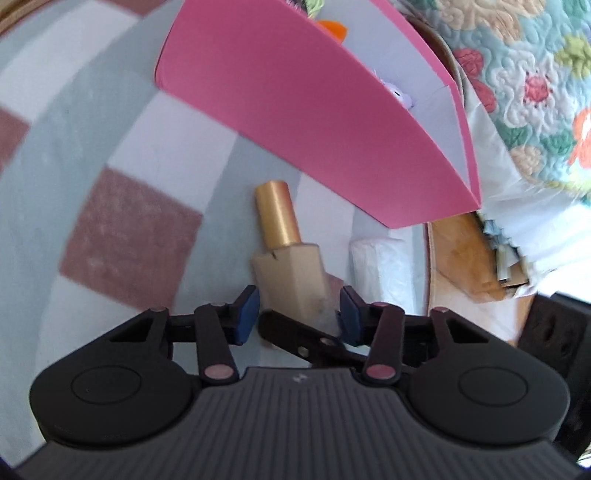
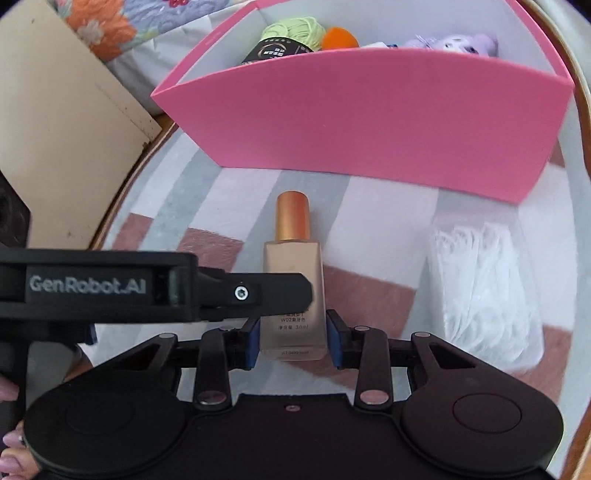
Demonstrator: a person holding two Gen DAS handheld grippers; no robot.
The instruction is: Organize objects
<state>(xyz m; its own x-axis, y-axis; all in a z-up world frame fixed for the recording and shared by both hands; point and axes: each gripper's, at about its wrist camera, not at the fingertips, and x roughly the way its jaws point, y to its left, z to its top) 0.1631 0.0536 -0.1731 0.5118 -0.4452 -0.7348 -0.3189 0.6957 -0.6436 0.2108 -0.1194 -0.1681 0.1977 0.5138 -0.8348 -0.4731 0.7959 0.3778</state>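
Note:
A beige foundation bottle (image 2: 293, 291) with a gold cap (image 2: 293, 218) lies on the checked cloth in front of the pink box (image 2: 369, 125). My right gripper (image 2: 293, 341) has its blue pads (image 2: 334, 339) against both sides of the bottle's base. My left gripper (image 1: 299, 314) is open around the same bottle (image 1: 291, 273), with a gap at each pad (image 1: 247, 314). The left gripper's finger (image 2: 255, 293) crosses over the bottle in the right wrist view. The pink box (image 1: 295, 122) holds green yarn (image 2: 295, 29), an orange ball (image 2: 338, 38), a black jar (image 2: 273, 51) and a purple plush toy (image 2: 465, 42).
A white plastic packet (image 2: 480, 288) lies right of the bottle; it also shows in the left wrist view (image 1: 388, 266). A cardboard panel (image 2: 62, 147) stands at the left. A flowered quilt (image 1: 524, 81) lies beyond the round table's wooden rim (image 1: 439, 258).

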